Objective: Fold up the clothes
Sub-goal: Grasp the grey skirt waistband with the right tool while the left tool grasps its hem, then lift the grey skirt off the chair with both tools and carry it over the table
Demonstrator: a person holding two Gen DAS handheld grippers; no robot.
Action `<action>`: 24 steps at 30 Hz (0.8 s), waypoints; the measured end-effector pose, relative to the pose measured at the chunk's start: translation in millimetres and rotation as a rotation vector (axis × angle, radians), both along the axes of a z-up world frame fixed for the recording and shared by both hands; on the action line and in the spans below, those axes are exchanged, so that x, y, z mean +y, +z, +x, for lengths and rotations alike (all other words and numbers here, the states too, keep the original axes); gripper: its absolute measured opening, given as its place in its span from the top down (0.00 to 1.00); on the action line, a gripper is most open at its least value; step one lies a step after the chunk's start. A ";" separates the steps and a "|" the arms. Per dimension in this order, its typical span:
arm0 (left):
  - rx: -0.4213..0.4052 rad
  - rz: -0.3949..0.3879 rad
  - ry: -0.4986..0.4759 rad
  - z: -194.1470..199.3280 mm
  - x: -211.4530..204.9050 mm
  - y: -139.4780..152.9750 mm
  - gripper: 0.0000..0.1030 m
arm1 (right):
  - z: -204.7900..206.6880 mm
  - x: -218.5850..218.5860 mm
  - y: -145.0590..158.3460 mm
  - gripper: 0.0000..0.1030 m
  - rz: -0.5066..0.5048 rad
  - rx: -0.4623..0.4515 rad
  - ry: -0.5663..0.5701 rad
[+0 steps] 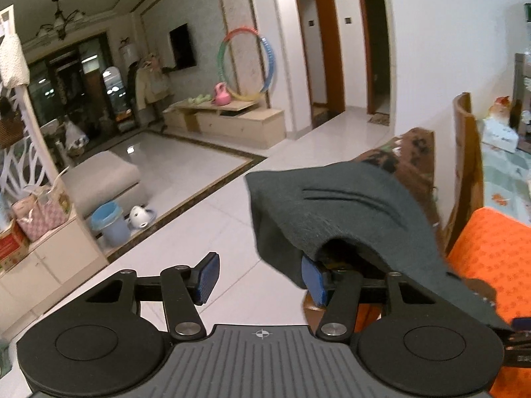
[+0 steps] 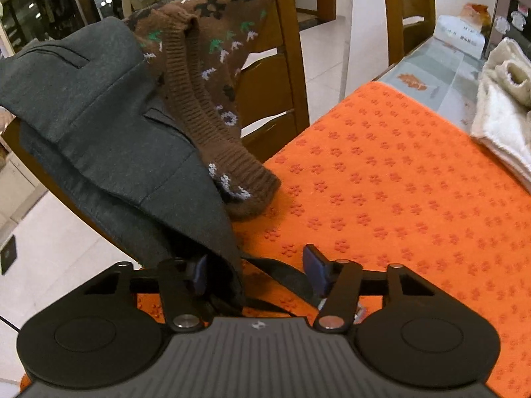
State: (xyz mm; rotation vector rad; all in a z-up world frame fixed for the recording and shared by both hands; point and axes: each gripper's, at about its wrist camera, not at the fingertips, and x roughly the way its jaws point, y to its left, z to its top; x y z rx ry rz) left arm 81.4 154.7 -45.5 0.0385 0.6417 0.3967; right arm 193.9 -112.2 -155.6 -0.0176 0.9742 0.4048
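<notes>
- Dark grey woven garment: draped over a brown wooden chair at the left edge of the worktop, lower hem trailing onto the orange flower-patterned cloth.
- Left tool: jaws spread wide, gripping nothing; grey fabric merely lying over the right-hand finger.
- Brown knitted sweater with flower motifs: lying across the grey garment; best left behind when lifting.
- Right tool: jaws apart, hem edge between them, not pinched.
- Advisable: pinch the hem at two well-separated points, lift clear, spread flat on the cloth.
- White fluffy folded textile: far right.
- Writing: none legible.
</notes>
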 end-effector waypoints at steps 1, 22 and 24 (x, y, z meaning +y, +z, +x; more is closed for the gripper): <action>-0.001 0.000 -0.009 1.4 -1.9 1.0 0.44 | -0.3 -0.6 0.3 0.57 0.011 -0.004 0.008; -0.082 0.059 -0.078 -4.6 -14.6 7.6 0.39 | -31.0 -13.8 40.9 0.95 0.090 -0.056 -0.027; -0.089 0.081 -0.065 0.7 -12.0 9.3 0.50 | -34.9 -14.4 47.3 0.95 0.098 -0.073 -0.036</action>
